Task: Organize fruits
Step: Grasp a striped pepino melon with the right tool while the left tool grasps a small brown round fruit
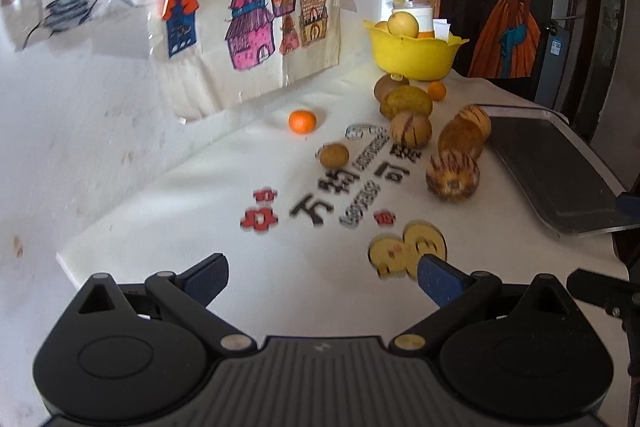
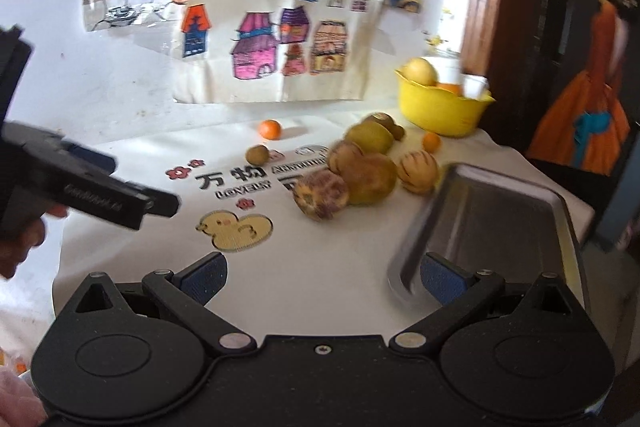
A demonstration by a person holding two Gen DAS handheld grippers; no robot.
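Observation:
Several fruits lie loose on a white printed cloth: a striped melon, brown-yellow fruits, a kiwi and a tangerine. A yellow bowl at the back holds a pale round fruit and an orange. A grey metal tray lies on the right. My left gripper is open and empty above the near cloth. My right gripper is open and empty, its right finger over the tray's near corner.
Children's drawings hang on the wall behind the table. A white cup with a twig stands behind the bowl. The other gripper's black body, held by a hand, reaches in from the left. The table edge drops off on the right.

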